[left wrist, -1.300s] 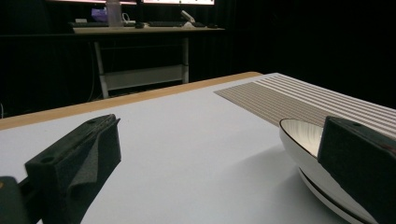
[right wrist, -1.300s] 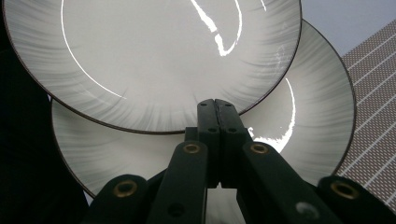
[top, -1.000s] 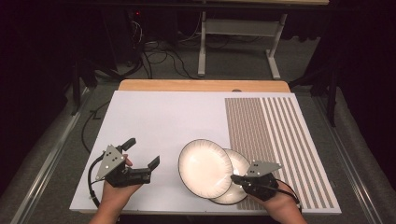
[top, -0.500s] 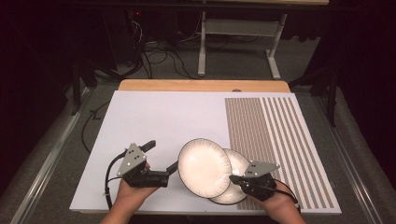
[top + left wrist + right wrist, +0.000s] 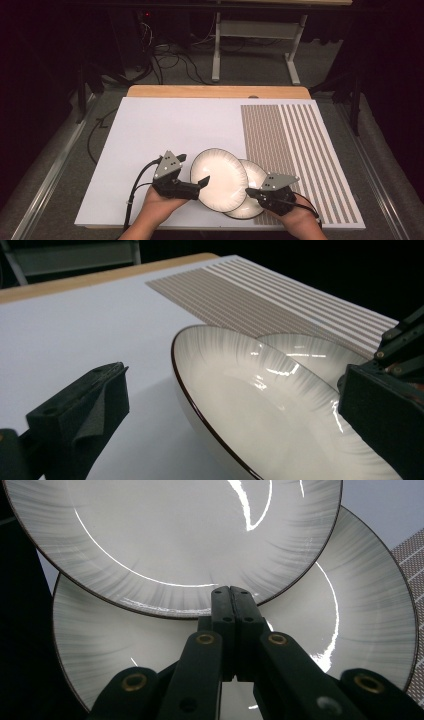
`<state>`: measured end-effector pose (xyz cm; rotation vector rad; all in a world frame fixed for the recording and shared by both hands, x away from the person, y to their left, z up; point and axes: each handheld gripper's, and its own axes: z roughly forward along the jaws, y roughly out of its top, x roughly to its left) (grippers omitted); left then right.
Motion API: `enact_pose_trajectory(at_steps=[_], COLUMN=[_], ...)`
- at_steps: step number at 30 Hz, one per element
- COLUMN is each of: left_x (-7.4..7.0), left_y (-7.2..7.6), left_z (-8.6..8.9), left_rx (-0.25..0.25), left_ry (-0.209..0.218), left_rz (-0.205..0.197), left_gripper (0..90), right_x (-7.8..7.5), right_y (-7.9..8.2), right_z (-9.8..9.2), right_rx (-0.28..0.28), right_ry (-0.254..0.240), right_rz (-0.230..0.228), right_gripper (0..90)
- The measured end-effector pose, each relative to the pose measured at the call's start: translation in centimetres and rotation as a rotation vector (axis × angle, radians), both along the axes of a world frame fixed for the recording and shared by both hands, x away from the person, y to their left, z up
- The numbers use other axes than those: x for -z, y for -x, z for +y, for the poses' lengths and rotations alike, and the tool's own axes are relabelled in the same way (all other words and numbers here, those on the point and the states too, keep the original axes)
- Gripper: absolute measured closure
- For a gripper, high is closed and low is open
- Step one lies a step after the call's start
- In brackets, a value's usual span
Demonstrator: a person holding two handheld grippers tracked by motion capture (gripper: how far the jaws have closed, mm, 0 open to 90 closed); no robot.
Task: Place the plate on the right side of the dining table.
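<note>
Two white ribbed plates with dark rims lie near the front of the white mat. The upper plate (image 5: 219, 179) (image 5: 260, 405) (image 5: 175, 535) overlaps the lower plate (image 5: 255, 200) (image 5: 360, 625) on its left side. My left gripper (image 5: 192, 169) (image 5: 235, 405) is open at the upper plate's left rim. One jaw stands over the mat and the other over the plate's inside, so the rim lies between them untouched. My right gripper (image 5: 248, 191) (image 5: 230, 592) is shut, nothing between its jaws. Its tips rest over the lower plate, right at the upper plate's near rim.
The white mat (image 5: 170, 125) has a brown striped patch (image 5: 295, 145) on its right half, close to the lower plate. A wooden table edge (image 5: 215, 91) runs behind the mat. Beyond it, cables and a metal frame (image 5: 250, 45) stand on the dark floor.
My left gripper has moved right across the mat to the upper plate, and its open jaws now straddle the plate's rim. The right gripper and both plates have stayed put.
</note>
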<state>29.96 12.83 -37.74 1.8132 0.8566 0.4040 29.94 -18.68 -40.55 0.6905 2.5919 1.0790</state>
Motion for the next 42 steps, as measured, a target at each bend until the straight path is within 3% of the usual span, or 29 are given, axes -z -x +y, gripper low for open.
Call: enact_pose_trajectory(at_steps=[4, 6, 11, 14, 16, 26, 32, 42], left_x=[0.5, 0.9, 1.5, 1.8, 1.8, 2.4, 2.4, 2.2], left_y=[-0.1, -0.2, -0.4, -0.5, -0.5, -0.9, -0.9, -1.2], left_z=[-0.1, -0.2, -0.5, -0.8, -0.9, -1.3, -1.2, -1.0], left_rx=[0.013, 0.028, 0.036, 0.054, 0.055, 0.068, 0.089, 0.059], left_ry=[-0.004, -0.004, -0.028, -0.025, -0.023, -0.018, -0.004, 0.023], left_rz=[0.046, 0.094, 0.146, 0.194, 0.204, 0.314, 0.336, 0.396], left_gripper=[0.4, 0.4, 0.5, 3.0, 3.7, 18.7, 34.0, 42.3], right_x=[0.0, 0.0, 0.1, 0.1, 0.0, 0.0, 0.0, 0.0], right_y=[0.0, 0.0, 0.1, 0.1, 0.1, 0.1, 0.1, 0.1], right_z=[0.0, 0.0, 0.0, 0.0, 0.0, 0.0, 0.0, 0.0], right_rx=[-0.005, 0.004, 0.005, 0.004, 0.005, 0.008, 0.002, 0.000], right_ry=[0.002, -0.003, -0.003, -0.002, -0.002, 0.000, 0.000, -0.001], right_rz=[-0.003, 0.000, 0.002, 0.000, 0.002, 0.001, -0.003, -0.007], right_gripper=[90.0, 90.0, 90.0, 90.0, 90.0, 90.0, 90.0, 90.0])
